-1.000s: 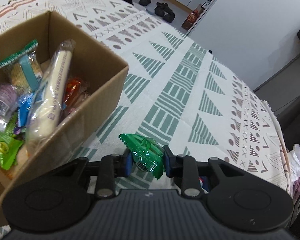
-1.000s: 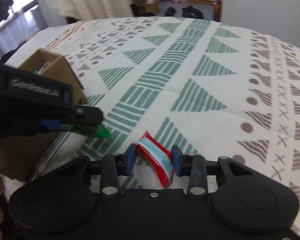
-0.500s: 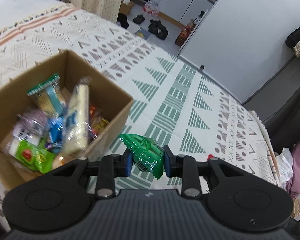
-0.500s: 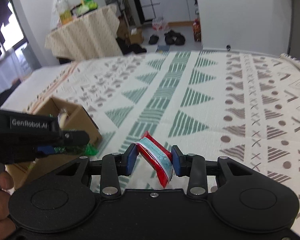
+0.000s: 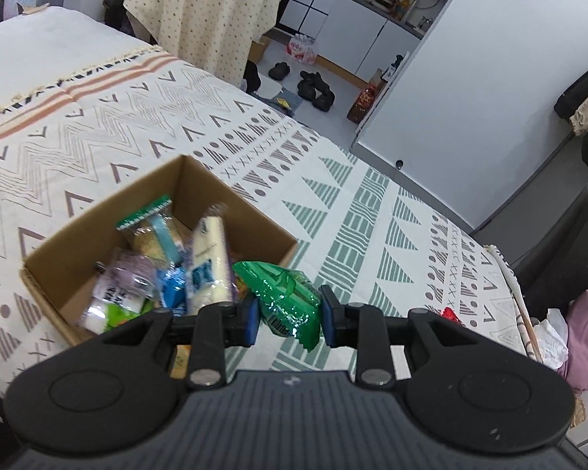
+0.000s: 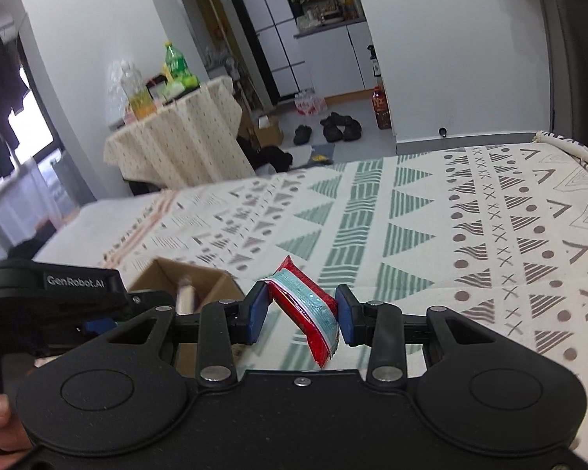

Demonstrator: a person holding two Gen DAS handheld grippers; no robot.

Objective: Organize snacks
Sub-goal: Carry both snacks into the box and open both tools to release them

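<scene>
Green crinkly foil snack packet (image 5: 284,297) is clamped between the pads of the left gripper (image 5: 290,315), held in the air just at the near right corner of the open brown cardboard box (image 5: 251,219). Not over the opening yet, more beside the rim.

Red plastic snack packet with a pale blue stripe (image 6: 307,309) is pinched in the right gripper (image 6: 300,313), tilted, well above the patterned bedspread with green triangles and stripes (image 6: 411,235). Box sits to its left, partly hidden behind the left gripper body.

Box status: already holds a mixed pile, including a long cream-coloured wrapped stick (image 5: 209,262), a clear packet with a green header strip (image 5: 149,223), plus blue, purple and green wrappers. Contents blurred, can't count.

Progress, my read: most snacks are boxed, and both grippers carry the next two. Left to do: drop green, then red. One small red wrapper (image 5: 449,313) lies on the bedspread to the right of the left gripper, probably another pickup. The rest of the visible bedspread looks free of snacks.
</scene>
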